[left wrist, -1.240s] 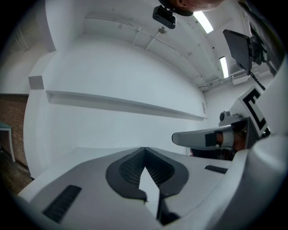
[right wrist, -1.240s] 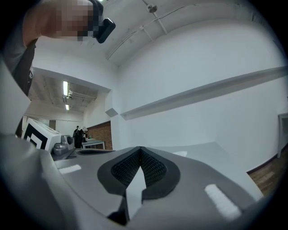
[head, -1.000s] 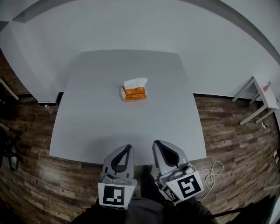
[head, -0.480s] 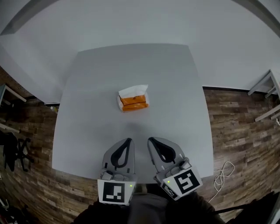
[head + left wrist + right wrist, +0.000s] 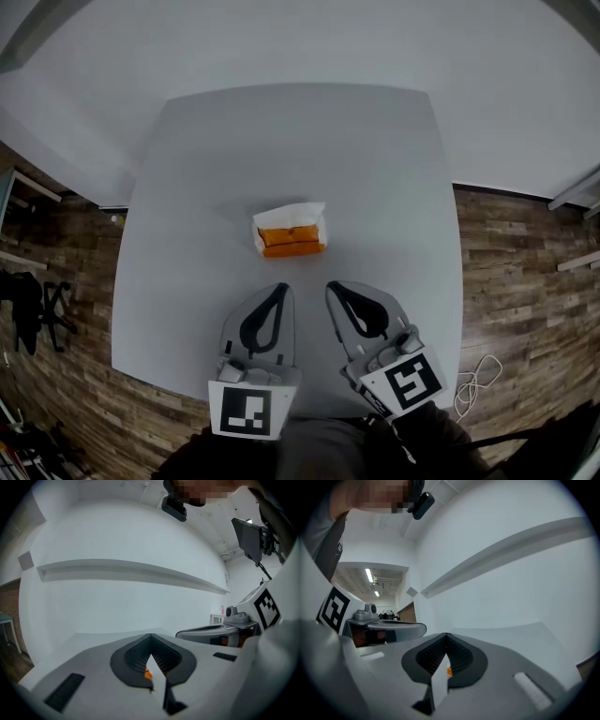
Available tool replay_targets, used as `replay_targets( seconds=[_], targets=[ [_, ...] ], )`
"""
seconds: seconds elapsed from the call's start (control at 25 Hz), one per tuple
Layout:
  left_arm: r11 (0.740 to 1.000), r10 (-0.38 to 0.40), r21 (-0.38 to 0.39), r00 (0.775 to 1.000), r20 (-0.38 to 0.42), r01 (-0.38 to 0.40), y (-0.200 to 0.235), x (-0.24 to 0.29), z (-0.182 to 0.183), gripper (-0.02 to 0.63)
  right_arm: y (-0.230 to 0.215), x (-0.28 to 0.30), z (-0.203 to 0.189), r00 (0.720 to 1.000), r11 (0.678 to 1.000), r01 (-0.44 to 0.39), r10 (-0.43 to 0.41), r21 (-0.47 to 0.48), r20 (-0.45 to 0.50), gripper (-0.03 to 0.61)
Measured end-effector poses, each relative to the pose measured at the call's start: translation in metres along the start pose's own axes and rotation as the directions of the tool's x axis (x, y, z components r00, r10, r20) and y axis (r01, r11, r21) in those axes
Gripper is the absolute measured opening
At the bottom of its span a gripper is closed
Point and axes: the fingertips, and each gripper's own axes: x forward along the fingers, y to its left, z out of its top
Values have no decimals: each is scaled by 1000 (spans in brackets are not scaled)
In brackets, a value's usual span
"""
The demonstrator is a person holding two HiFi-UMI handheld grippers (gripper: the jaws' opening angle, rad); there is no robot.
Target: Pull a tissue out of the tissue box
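Observation:
An orange tissue box (image 5: 292, 241) lies at the middle of the grey table (image 5: 178, 281), with a white tissue (image 5: 291, 217) standing out of its top. My left gripper (image 5: 279, 290) is shut and empty, its tip a short way in front of the box, not touching it. My right gripper (image 5: 334, 287) is also shut and empty, just to the right and near side of the box. In the left gripper view the jaws meet at a point (image 5: 150, 637) and a sliver of the orange box (image 5: 147, 672) shows below them. The right gripper view shows the same: shut jaws (image 5: 446, 637), orange sliver (image 5: 449, 671).
The table stands against a white wall (image 5: 300, 47). Wood floor (image 5: 525, 281) lies on both sides. A white cable (image 5: 478, 380) is coiled on the floor at the lower right. Dark gear (image 5: 28, 314) sits on the floor at the far left.
Both grippers have come forward from beyond the table's near edge to over the table, close to the tissue box. The box itself has not moved on the table.

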Motion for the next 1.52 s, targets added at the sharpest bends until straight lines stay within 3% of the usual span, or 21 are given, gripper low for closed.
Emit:
replay_targets(
  seconds=[0.2,0.44,0.72,1.0,1.12,1.16,1.52],
  targets=[
    [999,-36,-28,997,-64,34,31,51,-32,0,-40,49,-17,1000,1000,6,-6,1,7,10],
    [994,-88,-76,987,-134,79,52,105,-76,0,-83,103,-51,998,1000,1,1,27,-62,126],
    [989,-99,-124,975,-200,75,77,135,-118,0,-117,145,-84,993,1000,-10,13,27,-118,161],
    [982,-127,-163,967,-220,92,83,152,-144,0,-118,165,-108,985,999,-17,8,-48,-171,157],
    [981,-130,-171,963,-234,91,86,155,-155,0,-116,163,-113,986,997,-2,-12,-83,-164,23],
    [981,-132,-170,963,-236,93,86,156,-157,0,-114,162,-112,988,996,-3,-11,-94,-154,15],
    [984,-168,-91,957,-236,151,82,175,-167,0,-88,154,-92,994,989,-105,100,-101,-52,11]
  ],
)
